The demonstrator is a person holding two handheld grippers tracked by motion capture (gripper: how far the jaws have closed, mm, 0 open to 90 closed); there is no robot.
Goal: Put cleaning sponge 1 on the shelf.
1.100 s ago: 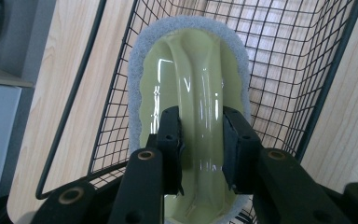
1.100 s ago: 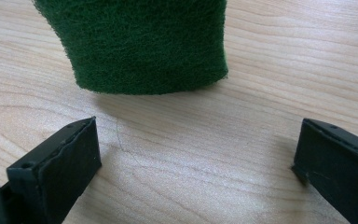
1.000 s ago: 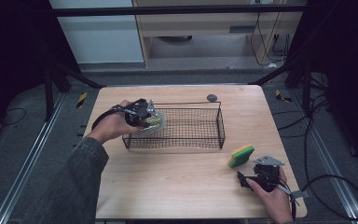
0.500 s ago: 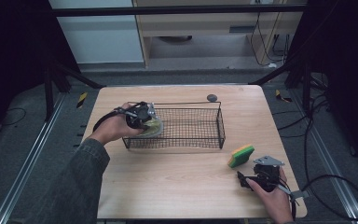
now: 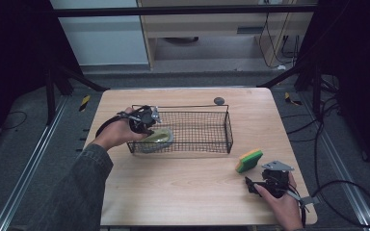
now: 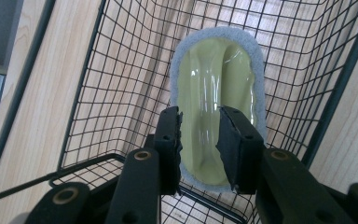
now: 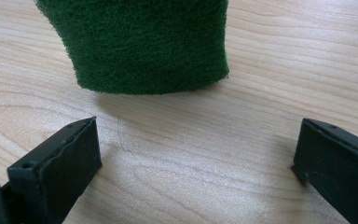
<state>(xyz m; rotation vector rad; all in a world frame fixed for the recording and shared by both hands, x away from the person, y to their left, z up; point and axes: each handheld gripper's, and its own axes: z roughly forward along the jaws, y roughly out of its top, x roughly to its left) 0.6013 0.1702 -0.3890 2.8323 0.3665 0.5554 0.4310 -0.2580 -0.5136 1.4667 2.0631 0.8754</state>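
Glossy plastic scrubber [image 6: 214,93], black wire basket [image 5: 197,127], matt wood table [image 5: 183,187].

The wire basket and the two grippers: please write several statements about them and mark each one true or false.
1. The left gripper is shut on the pale green scrubber with the grey-white rim. True.
2. That scrubber is inside the wire basket. True: mesh walls show around it in the left gripper view.
3. The right gripper is shut on the yellow and green sponge. False: its jaws stand wide apart, and the sponge lies on the table just ahead of them.
4. The sponge lies inside the basket. False: it lies on the table, outside the basket's right end.
5. A small dark round thing lies on the table behind the basket. True.
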